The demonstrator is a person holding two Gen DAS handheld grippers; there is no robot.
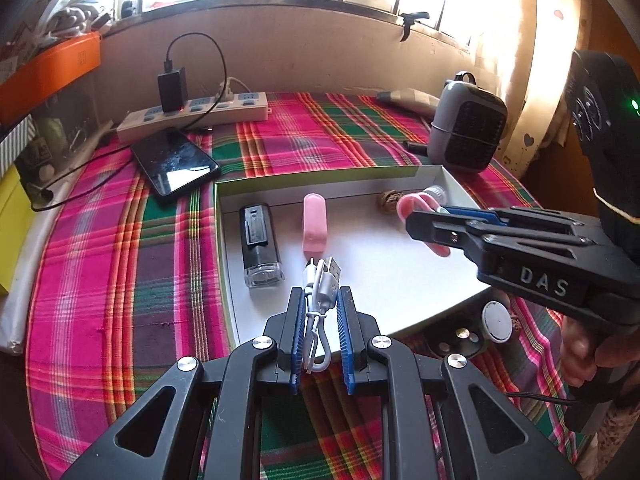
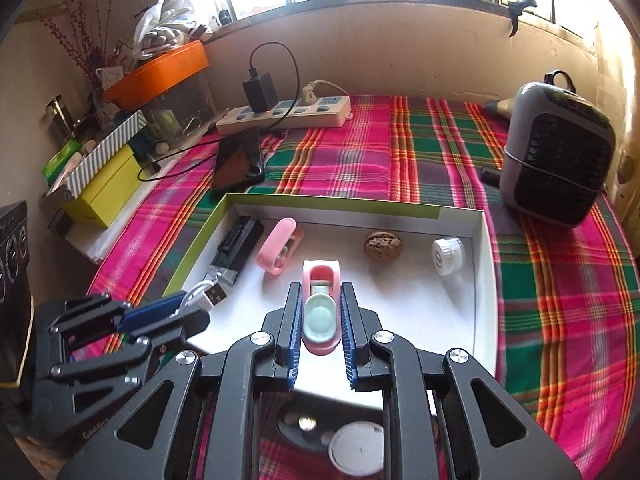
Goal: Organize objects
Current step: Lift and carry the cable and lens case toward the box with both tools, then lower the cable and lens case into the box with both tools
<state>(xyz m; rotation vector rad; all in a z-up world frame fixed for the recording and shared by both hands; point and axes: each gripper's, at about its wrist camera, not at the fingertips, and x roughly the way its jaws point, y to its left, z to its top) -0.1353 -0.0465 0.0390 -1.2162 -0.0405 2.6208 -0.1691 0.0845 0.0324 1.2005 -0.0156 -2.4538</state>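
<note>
Through the left wrist camera, my left gripper (image 1: 320, 300) was clamped on a coiled white cable (image 1: 320, 284), poised over the near edge of the box (image 1: 320, 178). Already lying inside were a black stick (image 1: 259, 246) and a pink clip (image 1: 315, 224), so I judged the sorting well under way. My right gripper (image 1: 426, 226) reached in from the right, closed on a pink case (image 1: 412, 204). A phone (image 1: 176, 166) and a power strip (image 1: 192, 114) sat beyond the box, clear of my path.

Through the right wrist camera, that pink case (image 2: 321, 312) sat squeezed between the pads, above the box floor. A walnut (image 2: 383, 245) and a white cap (image 2: 447, 256) lay further in, with open floor between them and the clip. Both carried items remained to be put down. A white disc (image 2: 356, 448) and a dark tray (image 2: 304, 420) on the cloth (image 2: 400, 152) below perhaps waited too. A heater (image 2: 558, 168) stood well apart.
</note>
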